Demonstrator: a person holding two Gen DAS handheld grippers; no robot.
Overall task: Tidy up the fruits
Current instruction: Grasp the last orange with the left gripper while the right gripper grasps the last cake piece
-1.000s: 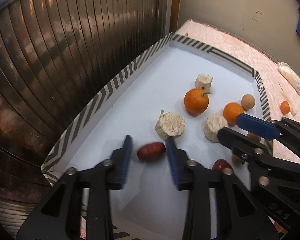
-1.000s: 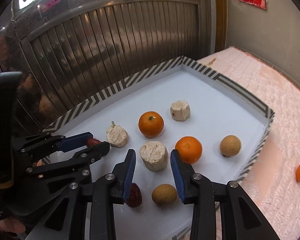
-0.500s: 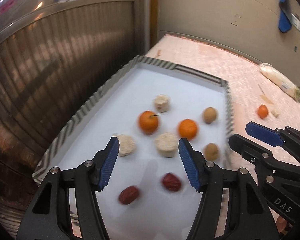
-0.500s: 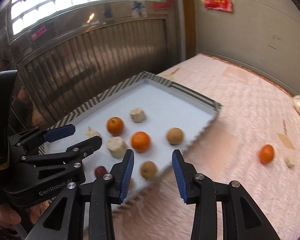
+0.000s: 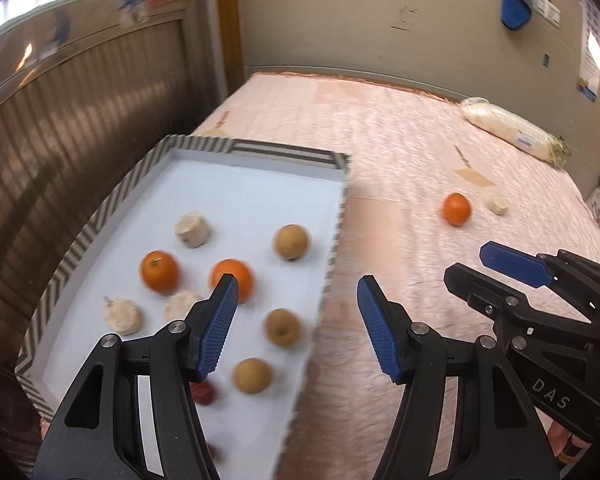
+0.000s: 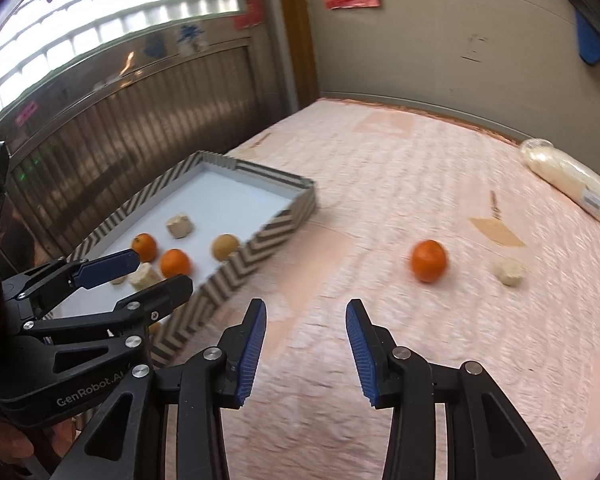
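The loose orange [image 6: 429, 261] is what I want next: it sits on the pink bed cover [image 6: 380, 200], ahead of my right fingers and a little to their right, well apart from them, with a pale cut chunk [image 6: 509, 273] just beyond it on the same side. I judge it light, round and firm, with a slightly slick peel, so it should roll away if nudged; I would close across its widest middle, coming down from above so the soft cover does not let it slide, and squeeze only gently to spare the skin. The chunk looks crumbly and dry, best taken by its flat sides. My right gripper [image 6: 306, 346] is empty, its fingers apart with nothing but cover between them. My left gripper [image 5: 296, 326] is also empty, fingers set wider, straddling the near edge of the striped tray [image 5: 336, 240]. To the left of those fingers the tray already carries two oranges [image 5: 159, 272], brown round fruits [image 5: 291, 242], pale chunks [image 5: 192, 229] and a red date [image 5: 202, 393] close under the left finger. Motion blur softens much of it.
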